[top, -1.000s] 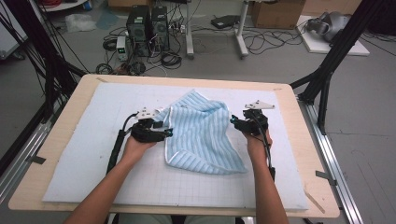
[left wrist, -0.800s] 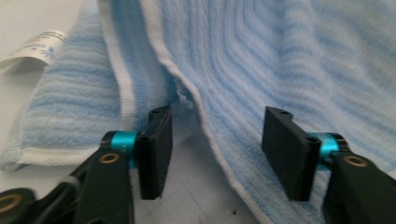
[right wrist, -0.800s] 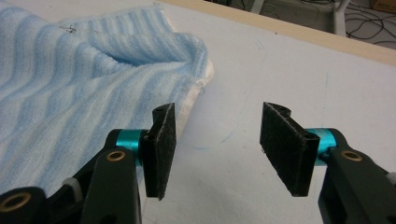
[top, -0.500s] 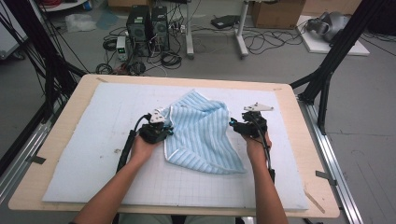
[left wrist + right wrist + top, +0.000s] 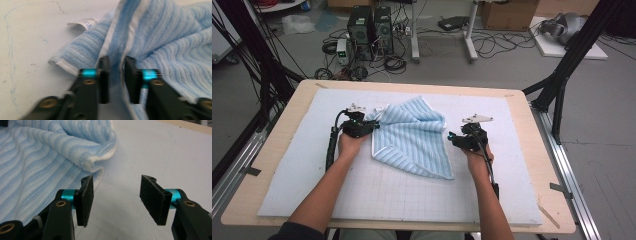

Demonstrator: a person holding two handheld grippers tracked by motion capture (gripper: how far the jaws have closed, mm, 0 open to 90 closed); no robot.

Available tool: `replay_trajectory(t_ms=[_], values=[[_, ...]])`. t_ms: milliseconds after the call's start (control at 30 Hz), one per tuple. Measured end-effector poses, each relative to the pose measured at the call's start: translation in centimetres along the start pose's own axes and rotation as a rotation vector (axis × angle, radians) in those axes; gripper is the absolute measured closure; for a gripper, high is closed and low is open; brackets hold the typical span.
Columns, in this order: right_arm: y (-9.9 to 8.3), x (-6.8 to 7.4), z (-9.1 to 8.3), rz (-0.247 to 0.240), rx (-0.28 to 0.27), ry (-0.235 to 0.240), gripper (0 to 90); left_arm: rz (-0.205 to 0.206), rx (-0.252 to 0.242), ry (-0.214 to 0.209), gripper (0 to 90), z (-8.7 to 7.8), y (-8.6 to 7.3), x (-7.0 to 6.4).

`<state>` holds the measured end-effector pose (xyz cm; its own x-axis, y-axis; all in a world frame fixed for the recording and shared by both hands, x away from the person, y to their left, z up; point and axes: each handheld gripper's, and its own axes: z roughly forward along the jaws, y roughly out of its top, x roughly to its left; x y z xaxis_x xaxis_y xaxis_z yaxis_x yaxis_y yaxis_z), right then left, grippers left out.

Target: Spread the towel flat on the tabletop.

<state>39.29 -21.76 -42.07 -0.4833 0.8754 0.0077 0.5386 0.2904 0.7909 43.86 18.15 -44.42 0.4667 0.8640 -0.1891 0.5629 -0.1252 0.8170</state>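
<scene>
Gripping the hem of a blue-striped towel (image 5: 412, 137), the left gripper (image 5: 371, 126) has its jaws clenched on the white-edged border at the cloth's 9 o'clock side; the left gripper view shows the fold (image 5: 117, 47) pinched between the jaws, w/ a care label (image 5: 82, 23) lying at 11 o'clock. Right gripper (image 5: 452, 137) sits just beside the towel's 3 o'clock edge, jaws released & wide apart, a rolled corner (image 5: 100, 160) at 11 o'clock of them. Towel lies crumpled mid-tabletop on a pale foam mat (image 5: 302, 175). Judgement: to spread it well, the right jaws should close on that rolled corner, taking one layer only, then both grippers pull apart evenly, low over the mat. Containers: none on the tabletop.
</scene>
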Motion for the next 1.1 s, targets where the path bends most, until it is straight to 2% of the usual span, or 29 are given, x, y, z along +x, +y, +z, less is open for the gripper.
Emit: replay_trajectory(t_ms=[67, 133, 200, 300, 367, 433, 500, 600, 633, 700, 767, 800, 867, 900, 967, 1100], values=[[-0.1, -0.1, 0.0, 0.001, 0.016, 0.006, 42.4, 0.012, -0.026, -0.010, 58.5, -0.8, 0.1, -0.1], [-0.2, 0.0, -0.1, 0.012, 0.027, 0.011, 42.4, 0.010, -0.058, -0.035, 53.5, -1.9, 0.4, -0.1], [-0.1, 0.0, -0.3, 0.017, 0.022, 0.021, 42.1, 0.025, -0.081, -0.084, 52.6, -2.8, 0.6, -0.4], [0.0, 0.5, -0.6, 0.009, 0.022, 0.033, 42.0, 0.083, -0.094, -0.157, 51.5, -3.6, 0.5, -1.6], [0.1, 0.9, -0.8, -0.005, 0.021, 0.048, 41.5, 0.114, -0.076, -0.203, 50.7, -3.7, 0.2, -2.6], [0.1, 1.3, -1.0, -0.003, 0.027, 0.085, 41.4, 0.134, -0.057, -0.235, 48.6, -3.3, -0.2, -3.5], [0.2, 1.6, -1.2, -0.017, 0.039, 0.098, 41.3, 0.155, -0.019, -0.266, 48.5, -2.7, -0.6, -4.3], [0.2, 1.8, -1.7, -0.024, 0.040, 0.108, 41.3, 0.163, 0.028, -0.287, 48.5, -1.9, -1.4, -5.2], [0.2, 1.8, -1.9, -0.020, 0.042, 0.112, 41.6, 0.163, 0.042, -0.285, 48.5, -1.7, -1.7, -5.4], [0.0, 1.6, -2.1, -0.024, 0.053, 0.125, 42.2, 0.189, 0.081, -0.264, 48.7, -1.4, -2.1, -5.7], [-0.3, 1.3, -2.2, -0.017, 0.072, 0.126, 42.8, 0.220, 0.126, -0.268, 52.1, -1.2, -2.4, -6.1], [-0.6, 1.2, -2.4, -0.007, 0.067, 0.131, 43.2, 0.243, 0.134, -0.271, 56.4, -1.2, -2.5, -6.3], [-1.3, 1.0, -2.7, 0.009, 0.072, 0.133, 42.4, 0.285, 0.133, -0.277, 67.5, -1.4, -2.5, -6.7], [-1.6, 0.9, -2.9, 0.018, 0.074, 0.137, 41.4, 0.310, 0.120, -0.289, 77.1, -1.6, -2.6, -7.0], [-2.3, 0.8, -3.2, 0.037, 0.068, 0.147, 41.3, 0.309, 0.102, -0.306, 83.4, -1.9, -3.0, -7.1], [-3.8, 1.0, -4.0, 0.048, 0.062, 0.155, 41.2, 0.305, 0.094, -0.319, 84.5, -3.1, -4.0, -7.4]])
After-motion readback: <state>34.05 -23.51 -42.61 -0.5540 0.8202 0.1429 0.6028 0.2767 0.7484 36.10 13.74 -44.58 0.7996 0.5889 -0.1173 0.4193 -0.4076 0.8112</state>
